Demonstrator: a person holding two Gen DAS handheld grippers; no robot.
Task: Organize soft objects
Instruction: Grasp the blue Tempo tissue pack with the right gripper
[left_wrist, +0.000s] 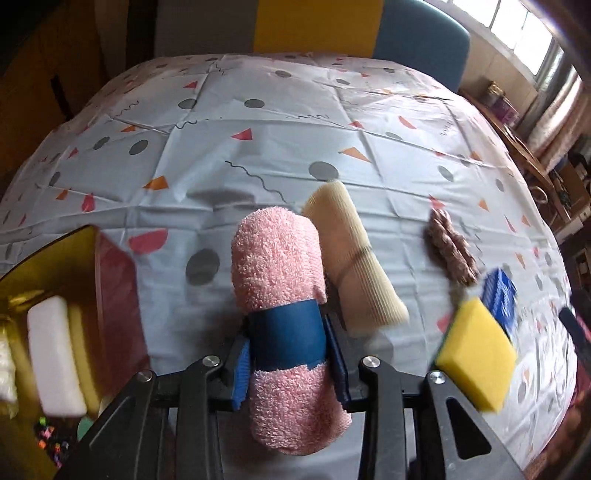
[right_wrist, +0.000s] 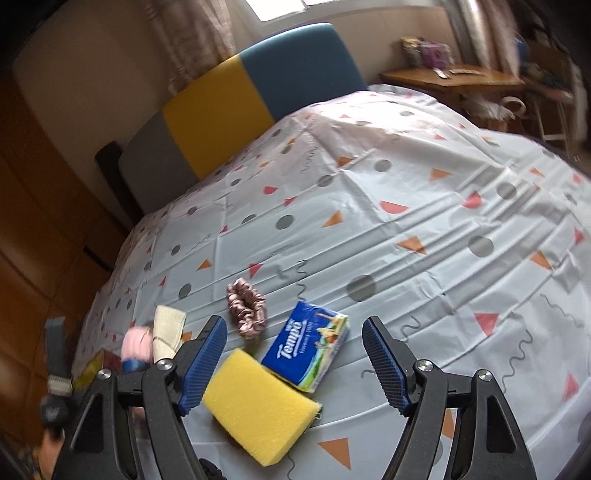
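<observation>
My left gripper (left_wrist: 290, 363) is shut on a rolled pink towel (left_wrist: 277, 266) with a blue band, held above the table. A beige ribbed roll (left_wrist: 351, 266) lies just to its right, touching it. A brown scrunchie (left_wrist: 450, 251), a yellow sponge (left_wrist: 476, 350) and a blue Tempo tissue pack (left_wrist: 500, 295) lie further right. My right gripper (right_wrist: 295, 362) is open above the yellow sponge (right_wrist: 258, 406) and the tissue pack (right_wrist: 306, 350). The scrunchie (right_wrist: 247, 306) lies beyond them. The pink towel (right_wrist: 136, 347) and the beige roll (right_wrist: 168, 328) show at the left.
A yellow-tinted bin (left_wrist: 55, 280) at the left holds a white sponge (left_wrist: 53, 354) and other soft items. The table wears a patterned cloth (right_wrist: 406, 221). A blue, yellow and grey chair back (right_wrist: 240, 107) stands at the far edge. A wooden side table (right_wrist: 454, 79) is at the back right.
</observation>
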